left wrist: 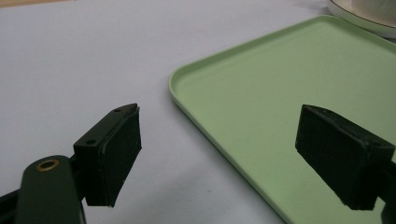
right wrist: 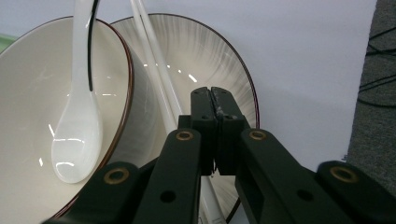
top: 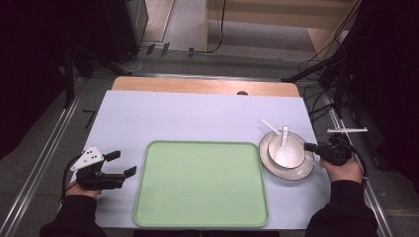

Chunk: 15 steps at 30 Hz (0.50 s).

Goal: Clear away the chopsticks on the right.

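Right tool (right wrist: 215,100) is clenched over the plate (right wrist: 212,56), maybe pinching the chopsticks (right wrist: 156,70), can't tell. Left tool (left wrist: 233,154) gapes, released, beside the bare tray (left wrist: 289,84). Nothing moved over yet.

The person is wearing dark long sleeves (top: 74,221) reaching to both wrists. The left gripper (top: 120,163) is showing a black body, a grey three-cornered plate dotted with small holes, and a black cable trailing behind. The right gripper (right wrist: 215,100) is showing black fingers (right wrist: 203,122), dark green links and brass-coloured rivets.
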Tool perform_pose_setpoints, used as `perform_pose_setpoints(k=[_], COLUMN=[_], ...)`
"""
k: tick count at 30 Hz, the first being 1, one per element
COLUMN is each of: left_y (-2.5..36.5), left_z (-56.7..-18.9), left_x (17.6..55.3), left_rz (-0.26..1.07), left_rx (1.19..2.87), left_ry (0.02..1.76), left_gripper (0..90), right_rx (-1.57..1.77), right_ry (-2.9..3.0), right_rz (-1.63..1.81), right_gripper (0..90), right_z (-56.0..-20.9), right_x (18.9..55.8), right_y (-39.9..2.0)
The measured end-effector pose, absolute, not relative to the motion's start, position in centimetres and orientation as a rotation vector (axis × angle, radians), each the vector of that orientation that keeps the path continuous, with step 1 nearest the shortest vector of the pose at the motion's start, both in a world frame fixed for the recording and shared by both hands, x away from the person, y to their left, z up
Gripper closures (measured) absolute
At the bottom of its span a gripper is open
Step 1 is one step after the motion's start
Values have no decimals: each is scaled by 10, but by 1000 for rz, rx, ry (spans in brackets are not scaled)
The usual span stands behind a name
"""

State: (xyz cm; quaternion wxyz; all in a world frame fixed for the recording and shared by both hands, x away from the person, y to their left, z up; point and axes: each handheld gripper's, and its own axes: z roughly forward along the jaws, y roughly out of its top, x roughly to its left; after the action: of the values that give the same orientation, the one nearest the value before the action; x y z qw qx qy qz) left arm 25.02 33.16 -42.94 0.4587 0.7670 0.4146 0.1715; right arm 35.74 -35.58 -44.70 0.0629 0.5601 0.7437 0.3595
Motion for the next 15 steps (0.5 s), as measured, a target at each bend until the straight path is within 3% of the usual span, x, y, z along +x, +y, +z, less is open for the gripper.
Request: perform_pose_setpoints(k=[7,15], left_y=[331,331], left_z=[-429,-429], left_x=[251,251], left_rz=[420,418], left_rx=[1890,1891], left_ry=[1020,1014], left_gripper=[141,142], right_rx=[1670,1671], right_ry=[2190,2136], right_rz=[1128,1138], right_gripper=[821,505], right_z=[-437,-436], right_x=[353,349], right_y=[-362,-370])
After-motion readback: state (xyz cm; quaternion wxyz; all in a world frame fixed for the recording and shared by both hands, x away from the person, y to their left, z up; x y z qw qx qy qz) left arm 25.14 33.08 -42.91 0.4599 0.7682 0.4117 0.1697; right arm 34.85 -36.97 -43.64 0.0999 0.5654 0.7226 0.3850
